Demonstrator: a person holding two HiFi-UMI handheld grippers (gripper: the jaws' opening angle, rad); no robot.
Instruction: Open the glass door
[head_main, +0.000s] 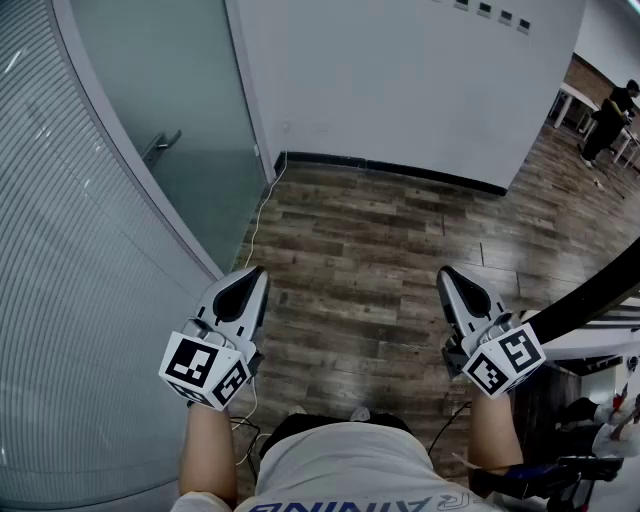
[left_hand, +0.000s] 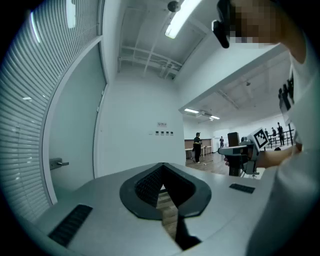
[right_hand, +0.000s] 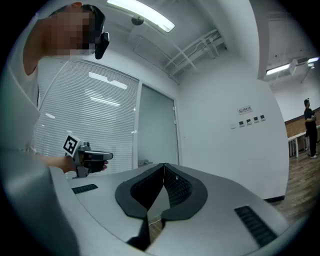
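The frosted glass door (head_main: 170, 110) stands at the upper left of the head view, with its metal lever handle (head_main: 160, 147) on the near face. The handle (left_hand: 59, 162) also shows at the left of the left gripper view, some way ahead. In the right gripper view the door (right_hand: 157, 125) is straight ahead. My left gripper (head_main: 255, 272) is level over the wooden floor, to the right of the door and short of the handle; its jaws (left_hand: 162, 165) meet at the tips with nothing between them. My right gripper (head_main: 447, 272) is held level beside it, tips (right_hand: 163, 165) together and holding nothing.
A ribbed glass partition (head_main: 60, 300) runs along the left. A white wall (head_main: 400, 80) with a black baseboard (head_main: 400, 168) closes the far side. A thin cable (head_main: 262, 205) trails over the floor by the door frame. A person (head_main: 608, 120) stands far right; a black rail (head_main: 590, 300) crosses near my right hand.
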